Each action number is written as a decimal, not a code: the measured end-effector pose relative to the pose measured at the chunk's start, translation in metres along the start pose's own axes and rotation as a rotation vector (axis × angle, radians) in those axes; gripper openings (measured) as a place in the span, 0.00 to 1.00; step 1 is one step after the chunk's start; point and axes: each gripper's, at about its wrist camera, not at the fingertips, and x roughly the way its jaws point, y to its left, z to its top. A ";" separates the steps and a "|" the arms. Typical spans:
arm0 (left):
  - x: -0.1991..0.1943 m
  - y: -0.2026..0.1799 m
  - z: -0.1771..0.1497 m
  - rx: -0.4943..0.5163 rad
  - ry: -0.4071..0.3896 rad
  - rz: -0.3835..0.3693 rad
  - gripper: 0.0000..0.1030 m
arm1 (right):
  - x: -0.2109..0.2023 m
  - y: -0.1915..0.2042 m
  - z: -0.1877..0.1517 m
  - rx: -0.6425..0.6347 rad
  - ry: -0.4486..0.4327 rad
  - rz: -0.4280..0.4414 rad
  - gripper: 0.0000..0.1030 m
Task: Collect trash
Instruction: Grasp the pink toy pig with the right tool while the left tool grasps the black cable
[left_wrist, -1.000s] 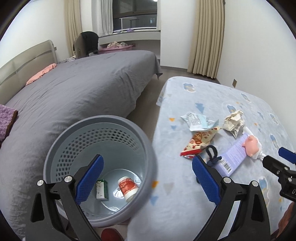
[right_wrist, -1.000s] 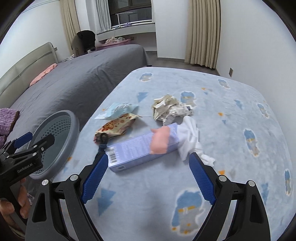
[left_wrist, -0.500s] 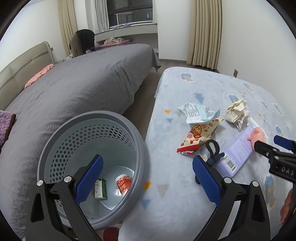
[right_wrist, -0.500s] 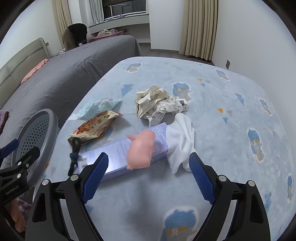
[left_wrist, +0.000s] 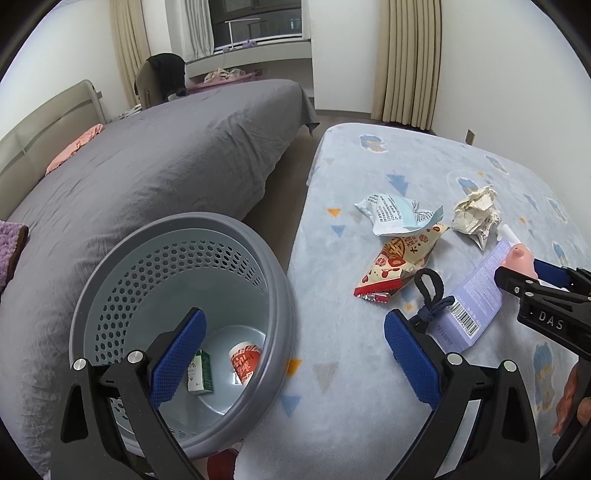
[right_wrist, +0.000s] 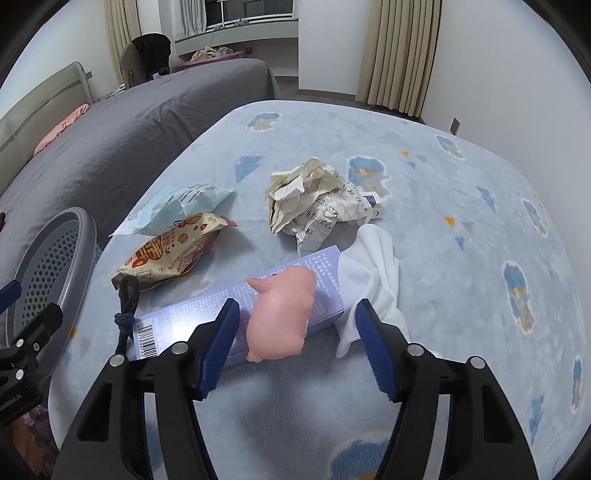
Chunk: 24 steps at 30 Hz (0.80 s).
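Observation:
On the pale blue patterned bed lies a long purple box (right_wrist: 192, 321) with a pink pig toy (right_wrist: 280, 317) on top of it. My right gripper (right_wrist: 298, 306) straddles the pig and the box. Its jaws are closing, but the pads are clear of both. Trash lies just beyond: crumpled paper (right_wrist: 314, 199), a printed snack bag (right_wrist: 173, 251) and a light-blue wrapper (right_wrist: 177, 203). My left gripper (left_wrist: 293, 319) stands open over the rim of a grey perforated basket (left_wrist: 110, 280). The basket holds a small green carton (left_wrist: 201, 373) and a red-and-white cup (left_wrist: 245, 362).
A white cloth (right_wrist: 373, 266) lies against the box's far end, and a dark cord loop (right_wrist: 127, 299) lies at its barcode end. A large grey bed (left_wrist: 147, 173) stands to the left across a narrow floor gap. Curtains and a wall close off the back.
My right gripper has come down and forward over the pig and the box, and its jaws have narrowed around them. The left gripper has sunk slightly beside the basket.

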 end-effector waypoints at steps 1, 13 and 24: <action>0.000 0.000 0.000 0.001 0.000 0.000 0.92 | -0.001 0.000 0.000 -0.002 -0.003 -0.002 0.50; -0.002 -0.006 -0.005 0.025 -0.001 -0.015 0.93 | -0.013 0.000 -0.004 0.008 -0.010 0.056 0.27; 0.012 -0.034 -0.018 0.099 0.021 -0.046 0.93 | -0.039 -0.018 -0.011 0.089 -0.031 0.135 0.27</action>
